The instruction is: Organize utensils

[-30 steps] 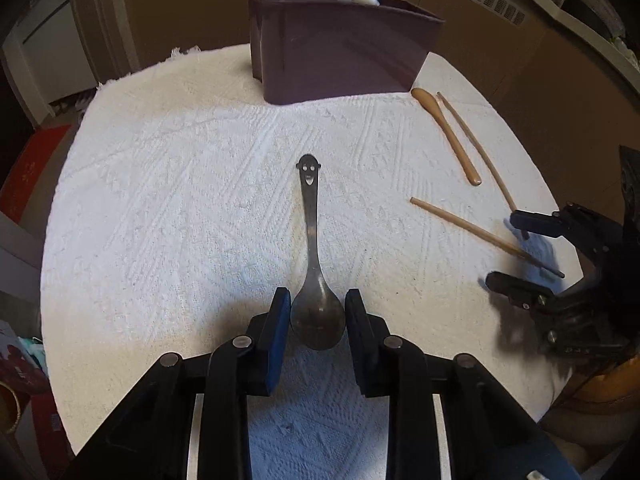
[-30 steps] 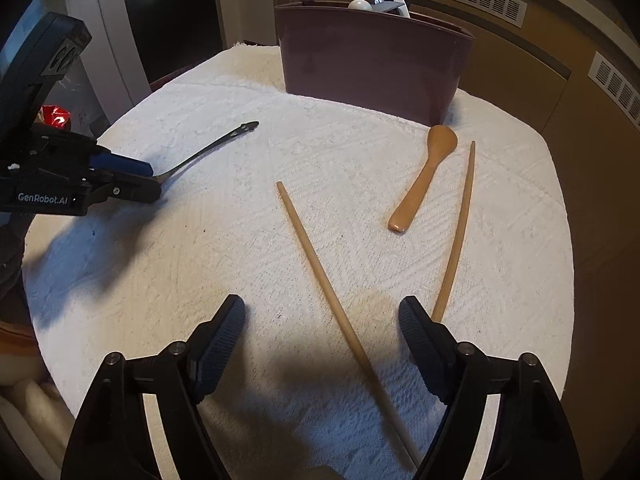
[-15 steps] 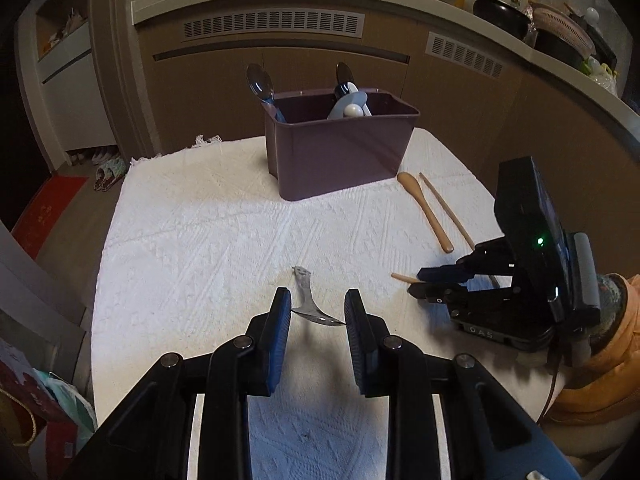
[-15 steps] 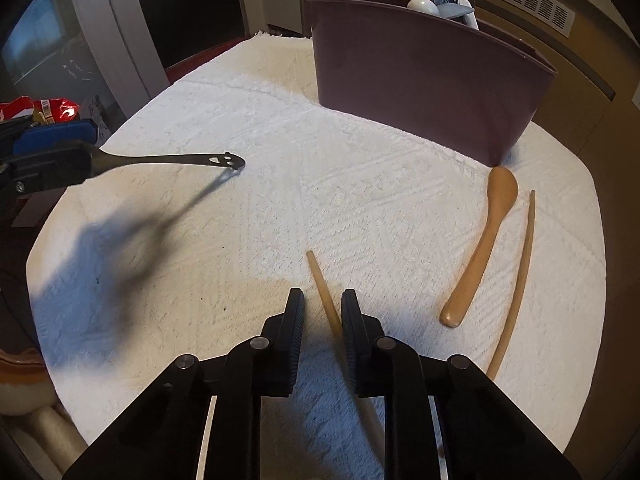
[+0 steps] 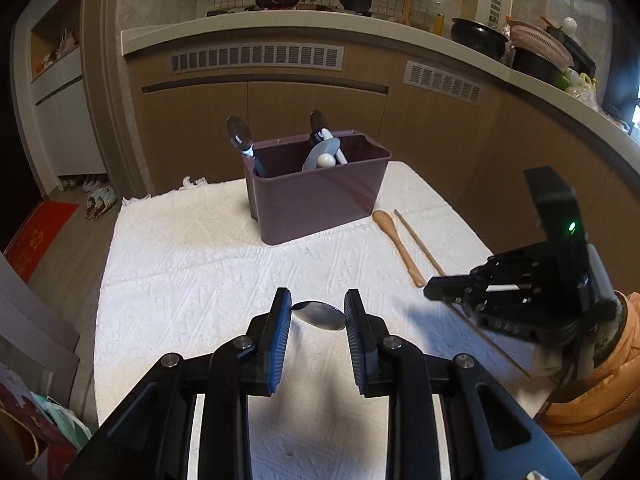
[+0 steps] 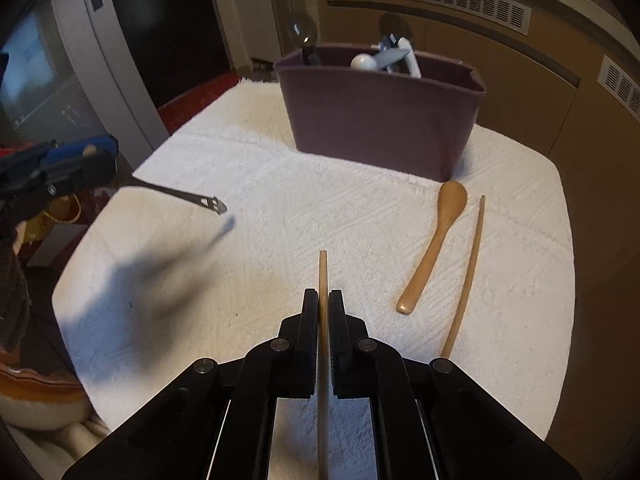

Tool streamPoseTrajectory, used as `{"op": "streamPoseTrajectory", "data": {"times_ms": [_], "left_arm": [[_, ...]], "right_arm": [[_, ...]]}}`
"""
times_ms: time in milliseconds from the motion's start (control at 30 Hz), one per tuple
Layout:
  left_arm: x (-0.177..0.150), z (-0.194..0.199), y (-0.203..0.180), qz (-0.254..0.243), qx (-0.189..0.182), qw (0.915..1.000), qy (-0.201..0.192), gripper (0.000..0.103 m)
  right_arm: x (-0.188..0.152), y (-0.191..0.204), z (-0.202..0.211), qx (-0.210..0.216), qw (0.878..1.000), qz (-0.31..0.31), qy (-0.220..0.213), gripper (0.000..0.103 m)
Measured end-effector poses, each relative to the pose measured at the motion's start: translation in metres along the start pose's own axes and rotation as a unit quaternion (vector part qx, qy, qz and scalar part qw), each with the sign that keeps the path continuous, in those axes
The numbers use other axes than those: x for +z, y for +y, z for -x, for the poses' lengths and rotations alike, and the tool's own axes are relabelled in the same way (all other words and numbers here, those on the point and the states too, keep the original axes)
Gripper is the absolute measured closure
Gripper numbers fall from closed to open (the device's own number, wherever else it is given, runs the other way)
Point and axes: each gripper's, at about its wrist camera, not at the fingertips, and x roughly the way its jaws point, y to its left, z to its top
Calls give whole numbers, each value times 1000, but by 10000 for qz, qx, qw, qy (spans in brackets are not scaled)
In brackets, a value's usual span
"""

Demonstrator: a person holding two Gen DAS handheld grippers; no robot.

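Observation:
My left gripper (image 5: 318, 318) is shut on the bowl of a metal spoon (image 5: 319, 315) and holds it above the white cloth; the right wrist view shows its handle (image 6: 188, 198) sticking out in the air. My right gripper (image 6: 323, 308) is shut on a wooden chopstick (image 6: 323, 276), lifted off the cloth. A purple utensil bin (image 5: 316, 192) with several utensils stands at the far side, also in the right wrist view (image 6: 380, 116). A wooden spoon (image 6: 434, 240) and a second chopstick (image 6: 466, 276) lie to the right.
The white cloth (image 5: 180, 264) covers the small table. Brown cabinets (image 5: 280, 128) and a counter stand behind it. A red mat (image 5: 36, 232) lies on the floor at left. The table's edges drop off on all sides.
My left gripper has lifted the metal spoon off the cloth and levelled it. My right gripper has closed on the chopstick and raised it.

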Motion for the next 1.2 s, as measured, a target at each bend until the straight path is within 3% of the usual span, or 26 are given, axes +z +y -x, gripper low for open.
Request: {"op": "streamPoseTrajectory", "data": {"times_ms": [233, 333, 500, 633, 767, 867, 967, 1067, 1133, 1167, 1200], "left_arm": [[26, 27, -13, -198, 10, 9991, -378, 80], [41, 35, -15, -226, -9, 9983, -546, 89], [58, 45, -18, -296, 1, 9965, -779, 89], [55, 31, -10, -266, 130, 9983, -499, 87], [39, -13, 6, -17, 50, 9996, 288, 56], [25, -59, 20, 236, -94, 9956, 898, 53], [18, -105, 33, 456, -75, 9900, 1329, 52], [18, -137, 41, 647, 52, 9870, 1469, 52], [21, -152, 42, 650, 191, 9867, 1480, 52], [20, -157, 42, 627, 254, 9864, 1495, 52], [21, -164, 39, 578, 317, 9861, 1528, 52]], "right_arm": [[17, -8, 72, 28, 9950, -248, -963, 98], [29, -6, 100, -55, 9891, -208, -1456, 98], [45, -6, 126, -150, 9833, -196, -1802, 98], [43, -12, 104, -146, 9900, -296, -1374, 98], [24, -21, 48, -168, 9967, -557, -569, 98], [7, -33, 12, -149, 9962, -842, -181, 98], [-4, -39, -12, -223, 9946, -1013, -74, 98], [-12, -39, -19, -234, 9944, -1034, -18, 96], [-16, -37, -16, -326, 9951, -936, -27, 91], [-19, -35, -13, -514, 9953, -823, -37, 79], [-22, -33, -9, -719, 9950, -697, -58, 58]]}}
